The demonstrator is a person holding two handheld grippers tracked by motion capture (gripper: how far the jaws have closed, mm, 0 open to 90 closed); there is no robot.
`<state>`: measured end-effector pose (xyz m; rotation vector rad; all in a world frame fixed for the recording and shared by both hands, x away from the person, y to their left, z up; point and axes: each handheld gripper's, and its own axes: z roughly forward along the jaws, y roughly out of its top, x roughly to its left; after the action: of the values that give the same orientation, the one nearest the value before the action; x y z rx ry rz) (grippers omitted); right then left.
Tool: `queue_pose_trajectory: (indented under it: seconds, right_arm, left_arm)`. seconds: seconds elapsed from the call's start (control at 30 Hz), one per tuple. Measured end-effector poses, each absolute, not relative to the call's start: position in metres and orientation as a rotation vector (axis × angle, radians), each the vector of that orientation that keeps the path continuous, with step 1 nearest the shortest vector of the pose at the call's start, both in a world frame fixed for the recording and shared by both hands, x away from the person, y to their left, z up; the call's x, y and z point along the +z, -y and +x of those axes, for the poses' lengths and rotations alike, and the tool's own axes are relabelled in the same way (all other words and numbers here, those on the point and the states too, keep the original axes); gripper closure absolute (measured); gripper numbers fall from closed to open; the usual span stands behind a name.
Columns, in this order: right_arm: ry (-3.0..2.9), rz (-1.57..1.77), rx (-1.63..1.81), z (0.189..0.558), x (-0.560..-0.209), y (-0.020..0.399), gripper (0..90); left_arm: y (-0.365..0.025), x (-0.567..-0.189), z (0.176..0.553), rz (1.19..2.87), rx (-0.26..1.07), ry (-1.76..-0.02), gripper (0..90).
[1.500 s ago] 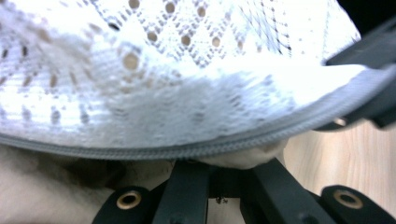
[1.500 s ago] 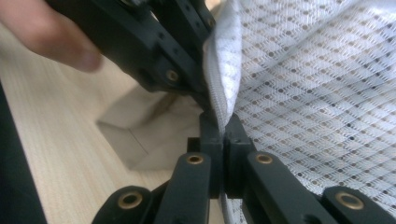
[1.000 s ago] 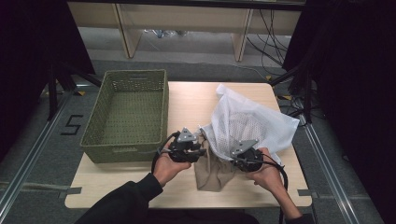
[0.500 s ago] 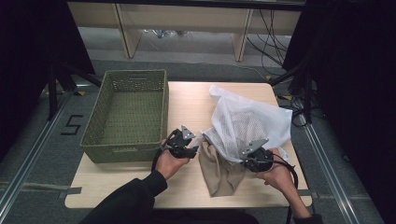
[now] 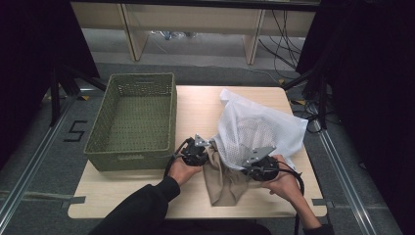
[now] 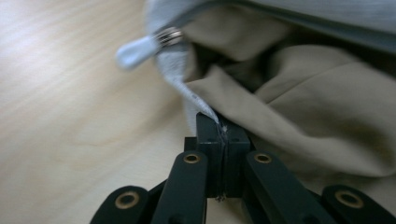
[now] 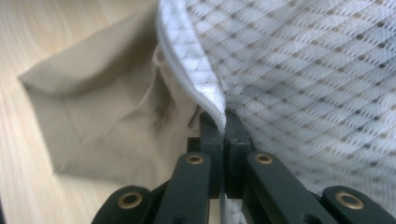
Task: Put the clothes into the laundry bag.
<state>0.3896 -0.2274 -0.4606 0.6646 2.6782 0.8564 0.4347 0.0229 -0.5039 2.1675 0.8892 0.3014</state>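
A white mesh laundry bag (image 5: 259,125) lies on the table with a beige cloth (image 5: 222,183) spilling out of its mouth toward the front. My left gripper (image 5: 205,148) is at the mouth's left side. Its jaws have just closed on the bag's white zipper edge (image 6: 187,88), just below the zipper pull (image 6: 140,46), with the beige cloth (image 6: 317,116) beside them. My right gripper (image 5: 243,164) is shut on the opposite zipper edge (image 7: 196,79), with mesh (image 7: 303,70) to its right and the cloth (image 7: 107,107) to its left.
A green woven basket (image 5: 132,156) stands at the table's left, close to my left hand. The wooden tabletop (image 5: 195,103) is bare behind the bag. Cables and a shelf frame lie on the floor beyond the table.
My left gripper has dropped toward the bag's mouth and closed on its edge. The right hand shifted slightly right with the bag, and the bag's top has settled lower.
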Motion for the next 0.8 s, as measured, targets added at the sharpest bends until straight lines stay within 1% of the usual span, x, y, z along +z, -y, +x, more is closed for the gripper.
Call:
queue_pose_trajectory:
  seconds: [0.13, 0.4, 0.47, 0.5, 0.6, 0.67, 0.8]
  right_arm:
    - [-2.602, 0.69, 0.862, 0.395, -0.465, 0.213, 90.0]
    - [-2.588, 0.644, 0.884, 0.401, -0.466, 0.197, 90.0]
    - [-2.583, 0.659, 0.877, 0.403, -0.469, 0.192, 90.0]
    - [-2.576, 0.698, 0.865, 0.404, -0.469, 0.19, 90.0]
    - [-2.567, 0.718, 0.866, 0.41, -0.472, 0.184, 90.0]
    - [-2.565, 0.672, 0.866, 0.413, -0.472, 0.183, 90.0]
    - [-2.546, 0.713, 0.853, 0.415, -0.473, 0.178, 90.0]
  left_arm:
    - [-0.028, -0.504, 0.423, 2.181, 0.276, -0.87, 88.6]
    - [-0.03, -0.503, 0.418, 2.215, 0.273, -0.828, 88.6]
    - [-0.03, -0.503, 0.416, 2.215, 0.268, -0.823, 88.5]
    - [-0.032, -0.502, 0.416, 2.247, 0.28, -0.79, 88.6]
    - [-0.035, -0.503, 0.414, 2.228, 0.27, -0.807, 88.6]
    - [-0.039, -0.502, 0.413, 2.217, 0.261, -0.819, 88.5]
    - [-0.042, -0.501, 0.409, 2.235, 0.258, -0.78, 88.6]
